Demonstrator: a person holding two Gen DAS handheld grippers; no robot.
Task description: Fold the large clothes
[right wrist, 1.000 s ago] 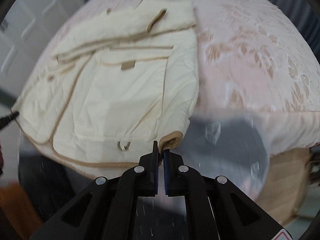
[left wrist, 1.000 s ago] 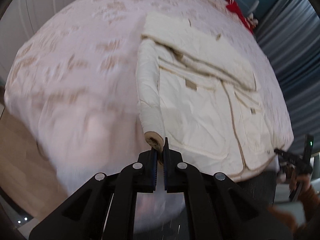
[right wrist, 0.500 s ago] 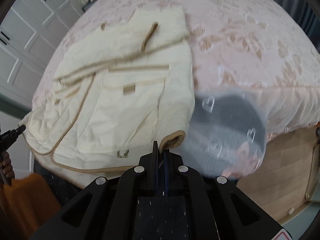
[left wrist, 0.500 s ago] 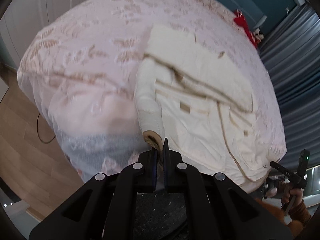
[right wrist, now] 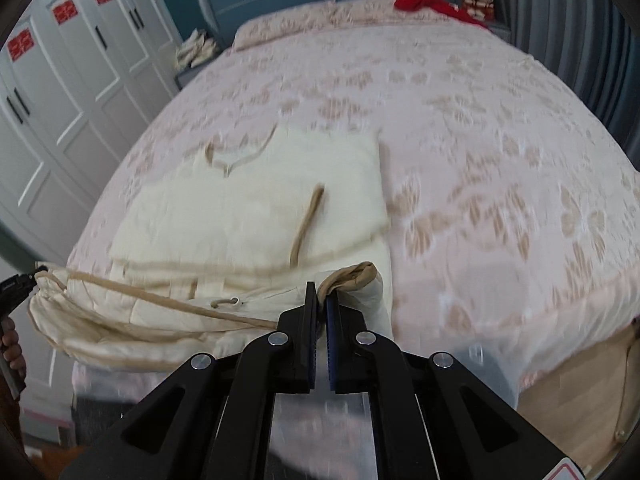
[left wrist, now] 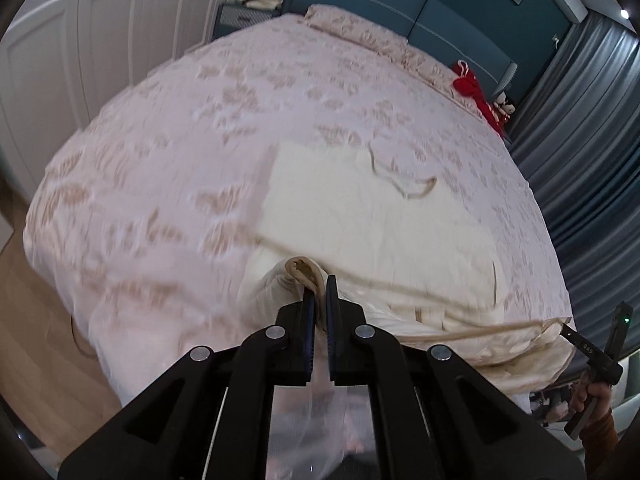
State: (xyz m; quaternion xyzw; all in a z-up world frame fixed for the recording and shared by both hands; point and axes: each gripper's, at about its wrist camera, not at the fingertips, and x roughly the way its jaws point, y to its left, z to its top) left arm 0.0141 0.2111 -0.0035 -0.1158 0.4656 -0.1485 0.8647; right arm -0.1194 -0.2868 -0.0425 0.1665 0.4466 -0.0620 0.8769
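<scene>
A cream jacket (left wrist: 360,220) with tan trim lies on a bed, its far part folded flat. Its near edge is lifted clear of the bedspread. My left gripper (left wrist: 319,292) is shut on a tan-edged cuff of the jacket. My right gripper (right wrist: 320,296) is shut on the tan cuff at the opposite side of the jacket (right wrist: 260,200). The near hem hangs stretched between the two. In the left wrist view the right gripper (left wrist: 570,328) shows at the far right, with a hand under it. The left gripper (right wrist: 34,278) shows at the right wrist view's left edge.
The bed (left wrist: 160,140) has a pink flowered cover (right wrist: 480,140). A red garment (left wrist: 472,88) lies near the headboard. White wardrobe doors (right wrist: 60,80) stand on one side and grey curtains (left wrist: 580,140) on the other. Folded cream cloth (right wrist: 196,50) sits on a bedside cabinet. Wooden floor (left wrist: 32,320) lies below.
Both grippers have risen, still shut on the cuffs, and have lifted the jacket's near edge off the bed. The pocket side is now hidden and more of the room shows.
</scene>
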